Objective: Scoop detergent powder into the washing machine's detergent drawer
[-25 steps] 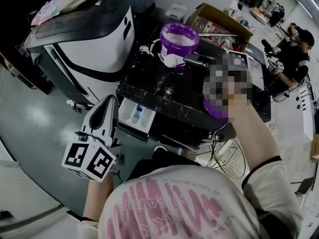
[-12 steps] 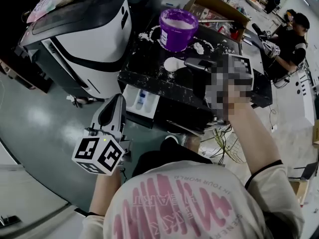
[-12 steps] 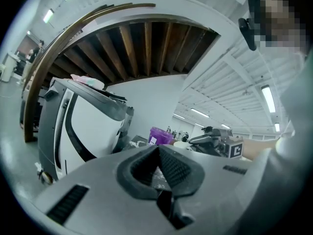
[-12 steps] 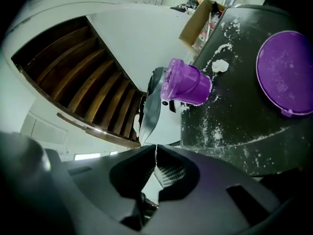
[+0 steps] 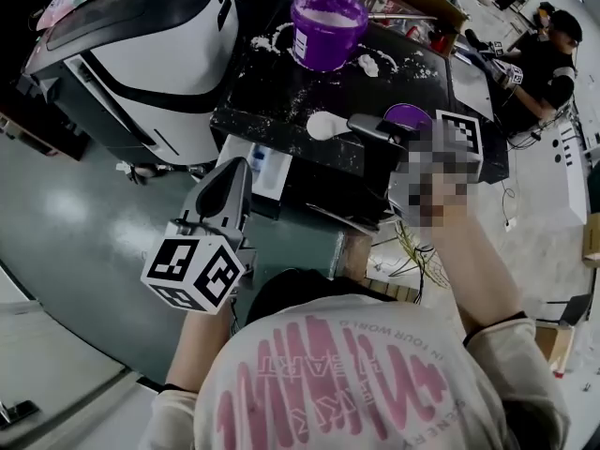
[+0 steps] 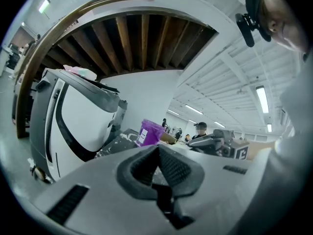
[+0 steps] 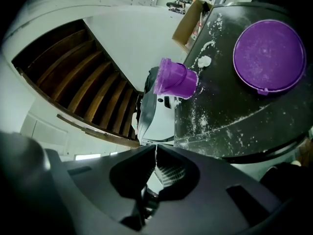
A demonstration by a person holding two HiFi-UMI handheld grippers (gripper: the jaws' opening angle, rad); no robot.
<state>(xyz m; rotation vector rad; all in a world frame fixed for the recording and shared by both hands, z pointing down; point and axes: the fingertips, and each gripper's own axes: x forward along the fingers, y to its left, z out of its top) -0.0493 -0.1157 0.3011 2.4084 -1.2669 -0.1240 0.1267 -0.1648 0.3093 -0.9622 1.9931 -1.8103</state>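
head view: right gripper (image 5: 364, 126) pinched tight on the handle of the white scoop (image 5: 325, 125), bowl showing white, probably full. hangs at the front edge of the black washer top (image 5: 272, 101), well apart from the purple detergent tub (image 5: 327, 28); a second ago sat right at the tub's foot. so, by the look of it, loaded and in transit, not yet over the detergent drawer (image 5: 265, 169), which stands pulled open just below and to the left. left gripper (image 5: 236, 171) closer to that drawer than a second ago, tip just beside it; touching or apart, cannot tell. spilled powder (image 5: 367, 64) scattered across the top, purple lid (image 5: 410, 114) lying behind the right gripper.

left gripper view: left gripper (image 6: 157, 148) pressed together on nothing. tub (image 6: 150, 132) up ahead on the top, right gripper (image 6: 215, 143) off to the right, a white machine (image 6: 73, 121) at the left.

right gripper view: right gripper (image 7: 155, 153) closed to a slit, a pale sliver between the pads, likely the scoop handle. tub (image 7: 176, 78) and lid (image 7: 269, 55) far beyond the tips.

still to do: a short carry down and left, then a tip over the right compartment. risk of powder sliding off on the way.
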